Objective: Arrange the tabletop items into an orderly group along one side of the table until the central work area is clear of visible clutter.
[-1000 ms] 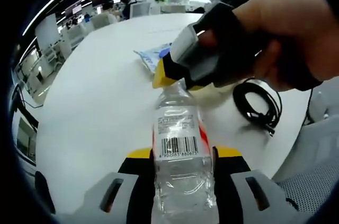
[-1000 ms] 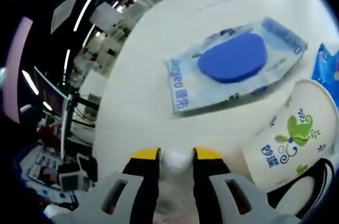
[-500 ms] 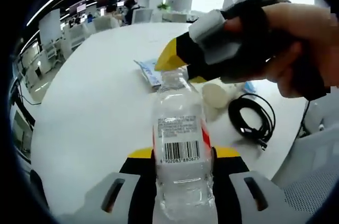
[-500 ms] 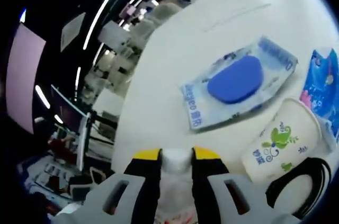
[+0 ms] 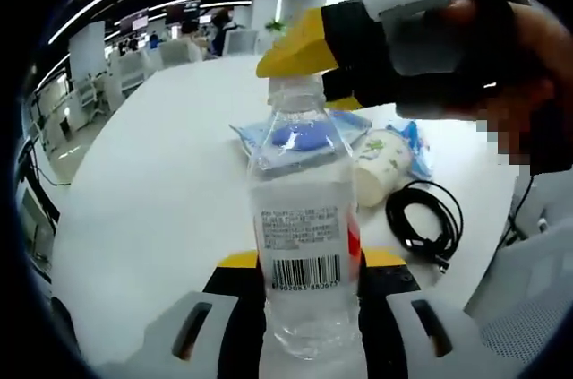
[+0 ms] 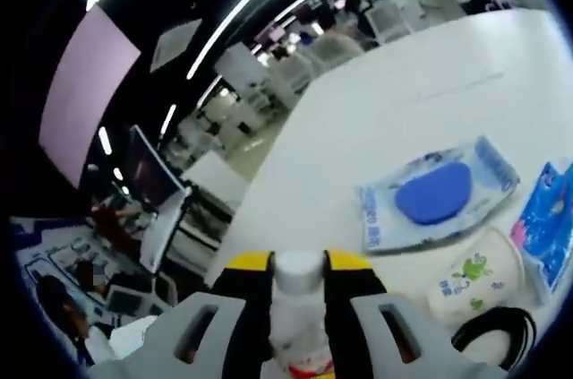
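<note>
A clear water bottle [image 5: 303, 218] with a barcode label stands upright between the jaws of my left gripper [image 5: 303, 264], which is shut on its body. My right gripper [image 5: 306, 70], held by a gloved hand [image 5: 501, 65], comes in from the upper right with its yellow tips at the bottle's top. In the right gripper view its jaws [image 6: 298, 273] close tightly on either side of the bottle's white cap [image 6: 298, 268]. The white table [image 5: 152, 182] lies below and behind the bottle.
Beyond the bottle lie a wet-wipes pack with a blue lid [image 6: 434, 195], a printed paper cup [image 6: 470, 276], a blue packet [image 6: 546, 213] and a coiled black cable [image 5: 425, 222]. Office desks and chairs stand past the table's far edge.
Both views have tilted upward, showing more of the room and less of the table. The right gripper has stayed at the bottle's top while the bottle now stands taller in the left gripper view.
</note>
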A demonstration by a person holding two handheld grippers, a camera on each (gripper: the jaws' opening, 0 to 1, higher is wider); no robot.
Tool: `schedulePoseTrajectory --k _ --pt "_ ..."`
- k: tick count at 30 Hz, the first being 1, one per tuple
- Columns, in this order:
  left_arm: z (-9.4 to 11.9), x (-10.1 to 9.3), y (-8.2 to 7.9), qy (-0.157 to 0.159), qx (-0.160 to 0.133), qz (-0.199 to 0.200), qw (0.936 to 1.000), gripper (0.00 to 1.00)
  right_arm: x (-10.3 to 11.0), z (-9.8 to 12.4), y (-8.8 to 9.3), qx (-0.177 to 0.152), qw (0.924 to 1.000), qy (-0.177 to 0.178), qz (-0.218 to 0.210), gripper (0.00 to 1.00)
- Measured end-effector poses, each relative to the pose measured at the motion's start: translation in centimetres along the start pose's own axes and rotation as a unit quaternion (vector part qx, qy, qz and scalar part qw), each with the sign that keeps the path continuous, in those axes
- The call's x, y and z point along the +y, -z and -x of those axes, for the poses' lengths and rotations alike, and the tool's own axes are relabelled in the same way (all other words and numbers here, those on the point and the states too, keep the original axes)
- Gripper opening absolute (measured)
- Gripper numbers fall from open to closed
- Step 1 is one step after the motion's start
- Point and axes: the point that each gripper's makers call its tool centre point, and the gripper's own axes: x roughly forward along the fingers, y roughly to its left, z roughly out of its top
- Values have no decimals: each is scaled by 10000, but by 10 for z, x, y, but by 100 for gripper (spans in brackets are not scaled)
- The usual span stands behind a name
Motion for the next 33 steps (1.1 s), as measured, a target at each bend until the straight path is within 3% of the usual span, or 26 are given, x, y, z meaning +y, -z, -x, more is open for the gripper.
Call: schedulePoseTrajectory --k 8,15,18,27,33 --pt "-1 -1 -5 79 -216 15 9997 37 25 12 -2 -234 9950 -417 882 18" --pt "1 -2 -3 164 -362 -33 9992 37 46 23 7 -339 9815 -798 1705 18" --pt "1 -3 -2 240 -446 -123 9986 37 55 29 13 -413 9705 -1001 2154 18" --pt "1 -8 0 375 -549 -294 9974 37 62 41 25 -576 9530 -1417 2615 18" --pt "1 -10 1 419 -683 -417 9959 38 63 44 34 -500 9455 -1636 2770 19"
